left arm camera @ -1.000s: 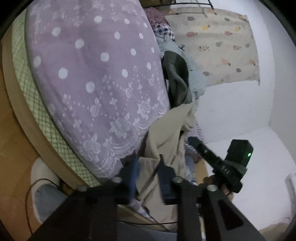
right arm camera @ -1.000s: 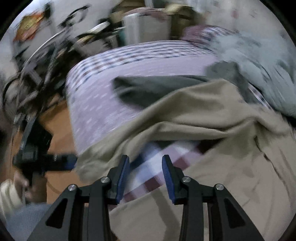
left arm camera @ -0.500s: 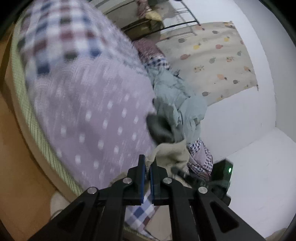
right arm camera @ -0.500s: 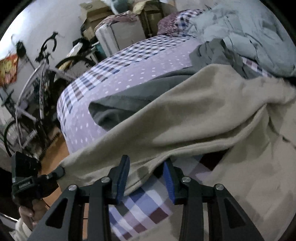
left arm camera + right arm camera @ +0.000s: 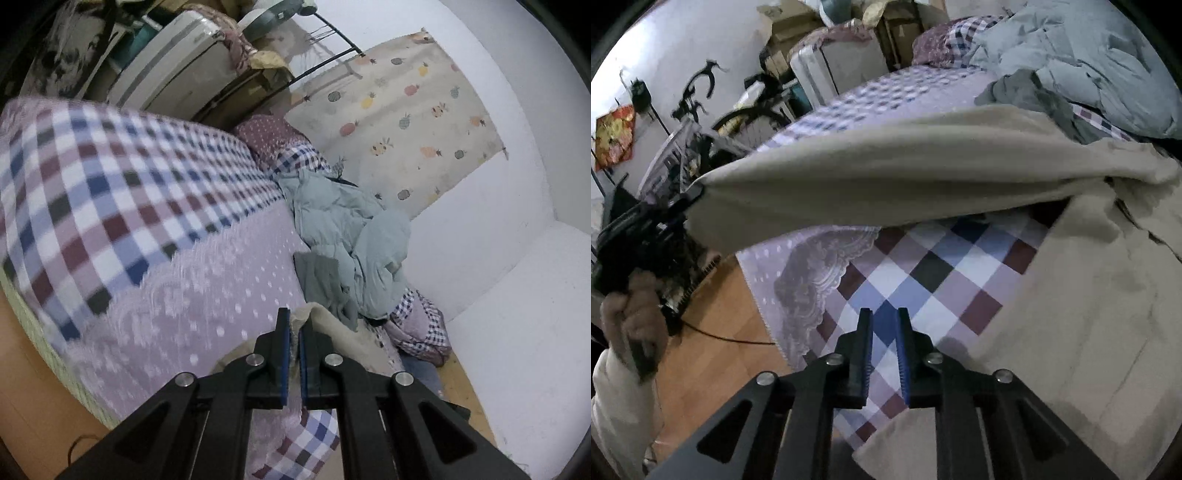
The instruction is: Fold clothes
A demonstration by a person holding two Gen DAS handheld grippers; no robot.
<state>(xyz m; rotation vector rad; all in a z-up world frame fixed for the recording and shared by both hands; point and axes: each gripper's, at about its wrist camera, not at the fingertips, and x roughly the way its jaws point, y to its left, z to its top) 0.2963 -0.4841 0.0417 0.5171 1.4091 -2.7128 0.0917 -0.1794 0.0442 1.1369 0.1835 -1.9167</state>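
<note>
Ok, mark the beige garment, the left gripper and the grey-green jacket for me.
beige garment (image 5: 886, 173): right wrist view, middle of the lifted, stretched part.
left gripper (image 5: 294, 325): left wrist view, between fingertips shut on beige cloth.
grey-green jacket (image 5: 369, 251): left wrist view, crumpled middle.

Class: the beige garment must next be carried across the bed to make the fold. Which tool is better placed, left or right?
Left. The left tool is already shut on the beige garment, holding it stretched above the bed. The right tool grips nothing.

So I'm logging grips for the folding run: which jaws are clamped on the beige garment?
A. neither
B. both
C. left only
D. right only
C: the left gripper pinches the beige garment; the right gripper has only checked bedding beneath.
</note>
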